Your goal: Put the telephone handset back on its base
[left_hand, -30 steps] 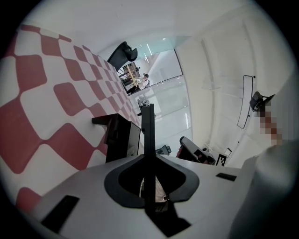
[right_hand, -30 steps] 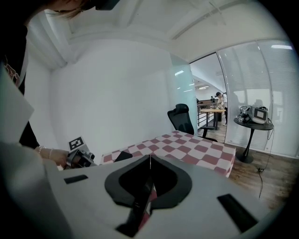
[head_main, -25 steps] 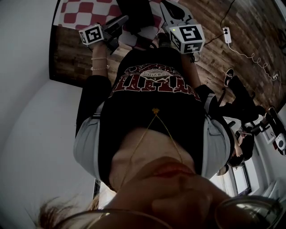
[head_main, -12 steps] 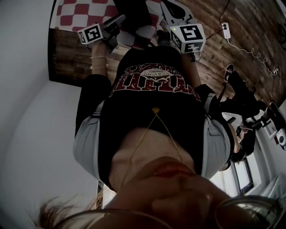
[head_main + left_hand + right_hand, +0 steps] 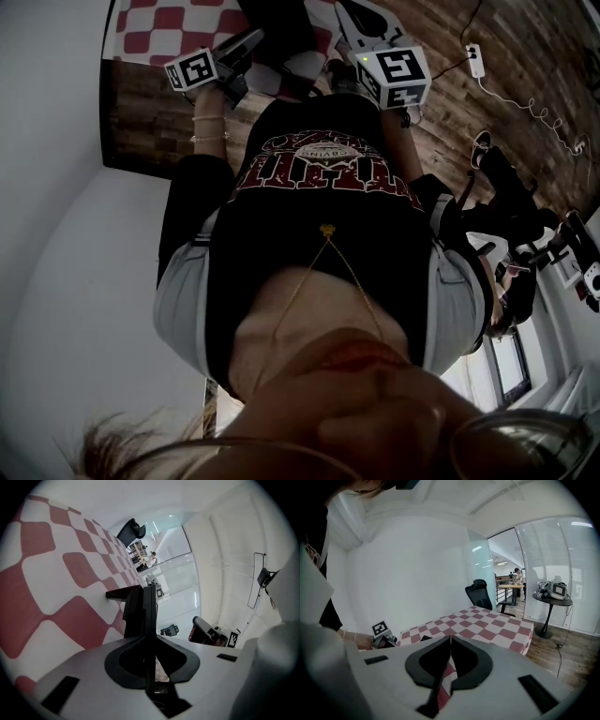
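No telephone handset or base shows in any view. In the head view I see the person's black printed shirt from close up, with both grippers held out beyond it over the checked table. The left gripper carries its marker cube at the upper left, and the right gripper carries its cube at the upper middle. In the left gripper view, the left gripper has its black jaws together with nothing between them. The right gripper likewise stands shut and empty above the red-and-white cloth.
A black office chair stands behind the table. A round side table with a device is at the right by the glass wall. On the wooden floor lie a white power strip and its cable. White walls stand close by.
The head view has shifted a little, so floor items sit slightly farther right. Both grippers hold about the same place, with jaws unchanged.
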Motion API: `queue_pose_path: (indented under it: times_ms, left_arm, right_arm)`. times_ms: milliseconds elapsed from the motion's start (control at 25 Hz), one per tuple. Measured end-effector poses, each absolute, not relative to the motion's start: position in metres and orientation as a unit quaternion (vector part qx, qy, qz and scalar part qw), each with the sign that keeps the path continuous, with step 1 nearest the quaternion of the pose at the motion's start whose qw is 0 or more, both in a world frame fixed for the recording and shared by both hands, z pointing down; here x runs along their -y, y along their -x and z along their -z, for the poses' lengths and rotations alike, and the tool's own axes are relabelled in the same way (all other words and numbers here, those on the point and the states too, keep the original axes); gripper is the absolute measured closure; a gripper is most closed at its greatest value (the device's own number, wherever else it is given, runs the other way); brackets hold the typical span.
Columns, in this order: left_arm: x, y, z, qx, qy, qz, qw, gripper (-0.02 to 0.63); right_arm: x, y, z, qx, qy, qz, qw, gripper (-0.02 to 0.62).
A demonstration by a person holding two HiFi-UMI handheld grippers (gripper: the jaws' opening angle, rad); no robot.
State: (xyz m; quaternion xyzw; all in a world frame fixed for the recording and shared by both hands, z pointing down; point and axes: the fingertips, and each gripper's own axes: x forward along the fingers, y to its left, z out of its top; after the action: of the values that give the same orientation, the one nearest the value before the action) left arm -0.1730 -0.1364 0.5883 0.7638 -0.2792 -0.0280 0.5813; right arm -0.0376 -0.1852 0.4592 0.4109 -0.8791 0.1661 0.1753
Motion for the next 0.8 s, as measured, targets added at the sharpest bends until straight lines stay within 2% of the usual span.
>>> queue_pose_path:
  times_ms: [800]
  left_arm:
    - [0.136,0.177,-0.600,0.278,-0.784,0.029,0.555,0.531]
  right_arm:
    - [0.180,0.021,-0.460,0.872,-0.422,-0.170,0.179,0.574]
